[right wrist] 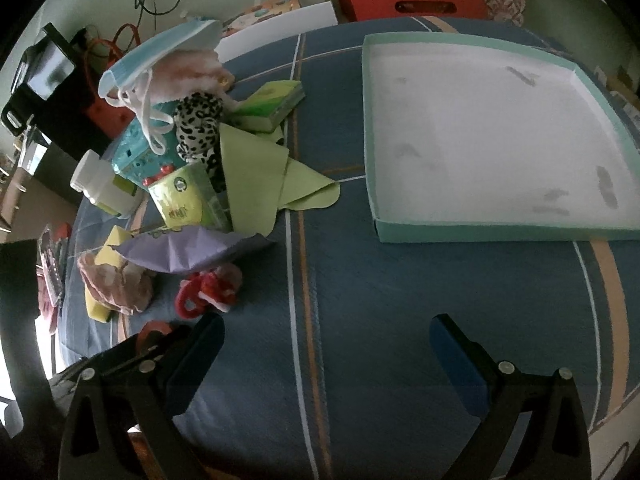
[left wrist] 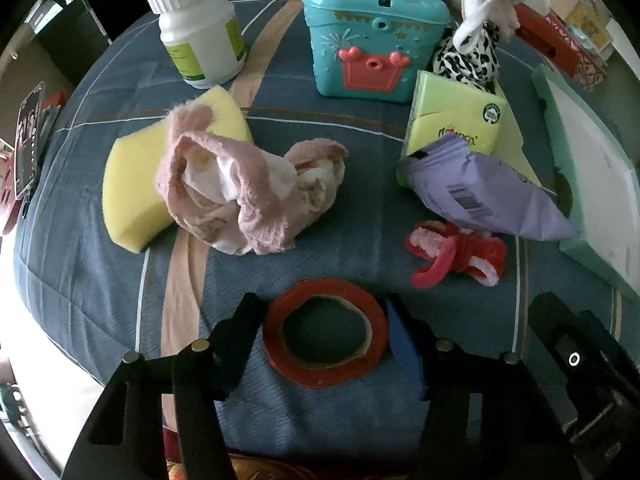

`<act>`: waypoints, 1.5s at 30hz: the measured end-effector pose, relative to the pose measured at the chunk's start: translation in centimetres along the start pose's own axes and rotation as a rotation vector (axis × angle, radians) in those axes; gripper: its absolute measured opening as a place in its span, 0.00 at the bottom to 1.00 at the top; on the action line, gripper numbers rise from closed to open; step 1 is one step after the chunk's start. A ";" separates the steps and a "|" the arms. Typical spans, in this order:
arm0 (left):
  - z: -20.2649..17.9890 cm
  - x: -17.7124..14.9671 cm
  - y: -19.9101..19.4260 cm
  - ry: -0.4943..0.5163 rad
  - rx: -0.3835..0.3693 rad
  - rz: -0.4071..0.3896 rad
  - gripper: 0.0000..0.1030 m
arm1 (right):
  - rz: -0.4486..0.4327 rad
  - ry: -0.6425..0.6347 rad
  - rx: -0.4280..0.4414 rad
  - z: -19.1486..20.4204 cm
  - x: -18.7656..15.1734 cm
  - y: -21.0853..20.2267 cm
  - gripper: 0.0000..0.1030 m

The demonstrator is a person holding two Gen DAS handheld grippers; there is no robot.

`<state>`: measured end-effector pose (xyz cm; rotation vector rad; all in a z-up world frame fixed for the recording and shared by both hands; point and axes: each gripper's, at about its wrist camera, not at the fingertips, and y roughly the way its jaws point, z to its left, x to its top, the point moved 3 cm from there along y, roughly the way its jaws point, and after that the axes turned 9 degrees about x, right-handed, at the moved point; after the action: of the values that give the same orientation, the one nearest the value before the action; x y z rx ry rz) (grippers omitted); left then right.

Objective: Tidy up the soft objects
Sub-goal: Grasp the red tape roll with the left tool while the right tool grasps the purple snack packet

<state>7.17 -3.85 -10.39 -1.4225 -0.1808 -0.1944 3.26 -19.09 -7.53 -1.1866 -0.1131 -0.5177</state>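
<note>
Left claw (left wrist: 326, 332) sits wide, fingers either side of a red tape roll (left wrist: 326, 330) at bottom centre of the left view, not closed on it. Tape is stiff, not my target.

Right claw (right wrist: 326, 350) is wide and empty over bare quilt (right wrist: 360, 300), lower centre of the right view.

Soft stuff, left view:
- pink cloth (left wrist: 248, 196), centre-left, crumpled, lying partly on the sponge (left wrist: 128, 188). Light, limp, will drape; I'd pinch a raised fold at the top.
- sponge: light, squashy, springs back; I'd grip across the short edge.
- red-pink fuzzy tie (left wrist: 456, 254), lower right, just below the purple pouch (left wrist: 492, 196). Small, light; I'd grab the knotted middle.
- leopard fabric (left wrist: 468, 56) and face mask (right wrist: 160, 52), upper right, piled against the teal box (left wrist: 372, 36).

Tray (right wrist: 374, 128), upper right of the right view, looks like the drop spot.

Writing: green tissue pack (left wrist: 456, 116) carries a round logo and red lettering I can't read. Pouch has a barcode. Bottle (left wrist: 200, 28) label is illegible.
</note>
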 end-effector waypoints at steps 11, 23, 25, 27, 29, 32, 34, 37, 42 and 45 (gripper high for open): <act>3.2 0.4 -0.2 -0.169 -0.007 -0.022 0.57 | -0.059 -0.043 0.064 1.9 1.5 1.0 1.00; 7.3 0.2 -1.4 -0.395 -0.040 -0.110 0.57 | -0.110 -0.184 0.144 6.0 2.1 1.6 1.00; 8.1 -0.1 -1.6 -0.423 -0.049 -0.114 0.57 | -0.110 -0.202 0.154 6.6 2.3 1.9 1.00; 8.9 -0.3 -1.4 -0.444 -0.057 -0.116 0.57 | -0.104 -0.213 0.164 6.9 2.4 2.0 1.00; 9.6 -0.9 -1.3 -0.465 -0.056 -0.126 0.57 | -0.098 -0.222 0.163 7.2 2.4 2.3 1.00; 10.6 -1.4 -1.1 -0.493 -0.054 -0.131 0.57 | -0.099 -0.244 0.165 7.9 2.4 2.7 1.00; 10.6 -0.9 -1.5 -0.510 -0.058 -0.125 0.57 | -0.101 -0.252 0.163 8.3 2.5 3.0 1.00; 10.8 -0.9 -1.4 -0.515 -0.055 -0.122 0.57 | -0.095 -0.249 0.162 8.5 2.7 3.7 1.00; 10.7 -0.8 -1.3 -0.500 -0.048 -0.118 0.57 | -0.095 -0.242 0.170 8.3 2.8 3.9 1.00; 10.4 -0.6 -1.4 -0.495 -0.045 -0.117 0.57 | -0.093 -0.236 0.182 8.0 2.8 3.8 0.94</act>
<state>6.14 6.29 -7.79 -1.4866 -0.6704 0.0627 8.80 -11.73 -6.71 -1.0638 -0.4115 -0.4374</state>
